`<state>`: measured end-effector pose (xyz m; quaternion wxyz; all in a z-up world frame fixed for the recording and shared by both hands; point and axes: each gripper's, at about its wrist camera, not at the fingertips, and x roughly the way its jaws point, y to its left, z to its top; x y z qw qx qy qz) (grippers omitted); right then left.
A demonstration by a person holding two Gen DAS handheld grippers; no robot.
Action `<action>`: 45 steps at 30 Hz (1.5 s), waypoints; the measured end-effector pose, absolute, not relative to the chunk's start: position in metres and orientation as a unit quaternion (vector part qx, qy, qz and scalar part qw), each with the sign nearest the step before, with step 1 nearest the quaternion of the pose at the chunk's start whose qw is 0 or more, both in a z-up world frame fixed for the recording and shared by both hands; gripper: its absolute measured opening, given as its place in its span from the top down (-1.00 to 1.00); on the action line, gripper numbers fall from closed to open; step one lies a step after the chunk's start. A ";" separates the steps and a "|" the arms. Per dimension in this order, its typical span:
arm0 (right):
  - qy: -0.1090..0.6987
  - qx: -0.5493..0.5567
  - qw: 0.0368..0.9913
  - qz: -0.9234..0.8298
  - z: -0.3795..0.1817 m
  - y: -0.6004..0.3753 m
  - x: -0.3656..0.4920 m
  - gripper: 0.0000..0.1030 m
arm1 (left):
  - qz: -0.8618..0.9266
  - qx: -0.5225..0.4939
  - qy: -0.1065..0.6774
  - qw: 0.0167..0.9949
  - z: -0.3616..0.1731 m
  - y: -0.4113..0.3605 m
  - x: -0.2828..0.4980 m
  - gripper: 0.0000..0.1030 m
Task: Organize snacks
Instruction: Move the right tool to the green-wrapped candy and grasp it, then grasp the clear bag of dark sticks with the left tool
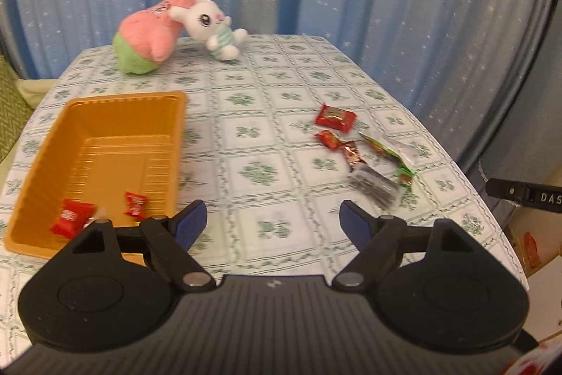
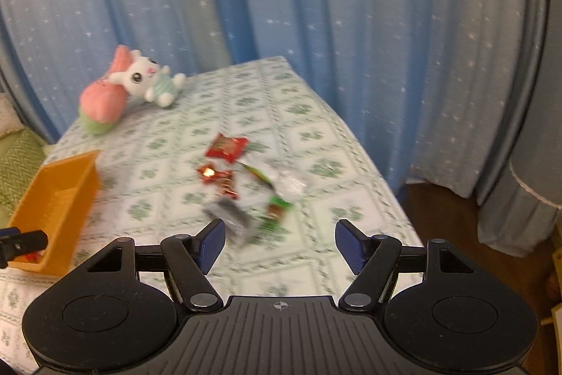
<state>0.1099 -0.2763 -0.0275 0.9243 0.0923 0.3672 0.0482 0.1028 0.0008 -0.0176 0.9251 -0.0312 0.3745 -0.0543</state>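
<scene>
Judging from the layout, the step in hand is picking the next loose snack from the cluster near the right edge of the surface [image 1: 246,136] and carrying it to the orange tray [image 1: 116,115] at the left edge.

Left gripper [image 1: 272,224]: jaws apart, empty, hovering over the near middle of the surface beside the tray. Right gripper [image 2: 279,243]: jaws apart, empty, poised just short of the cluster.

Tray contents: two red candies, one at [image 1: 72,217] and one at [image 1: 135,203], both at the near end. The far end holds nothing visible.

Remaining outside the tray: a red packet [image 2: 226,146], a red twist candy [image 2: 216,178], a green wrapper [image 2: 275,208], a grey-and-clear packet [image 2: 228,217] nearest the right jaws, and a clear wrapper [image 2: 291,185]. Several overlap or touch; blur hides the exact borders.

Recommendation: the right gripper is better placed. Take the grey-and-clear packet first, since it lies nearest and partly apart. Descend with the jaws straddling its narrow side, close on the body and not on a loose crimped end, and lift straight up so neighbours are not dragged. Release low over the tray.

Two plush toys [image 1: 168,27] at the far left corner are not involved.
</scene>
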 end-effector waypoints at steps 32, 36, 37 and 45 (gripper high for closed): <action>0.420 0.084 0.898 0.097 -0.127 -0.260 0.229 0.35 | -0.066 -0.030 0.408 0.910 -0.077 -0.033 0.176 -0.57; 0.425 0.080 0.897 0.096 -0.134 -0.255 0.242 0.35 | -0.070 -0.031 0.412 0.908 -0.081 -0.033 0.182 -0.57; 0.427 0.073 0.897 0.093 -0.136 -0.254 0.244 0.35 | -0.071 -0.031 0.413 0.907 -0.083 -0.033 0.183 -0.57; 0.437 0.034 0.890 0.124 -0.138 -0.247 0.240 0.57 | -0.074 -0.036 0.422 0.903 -0.095 -0.031 0.186 -0.57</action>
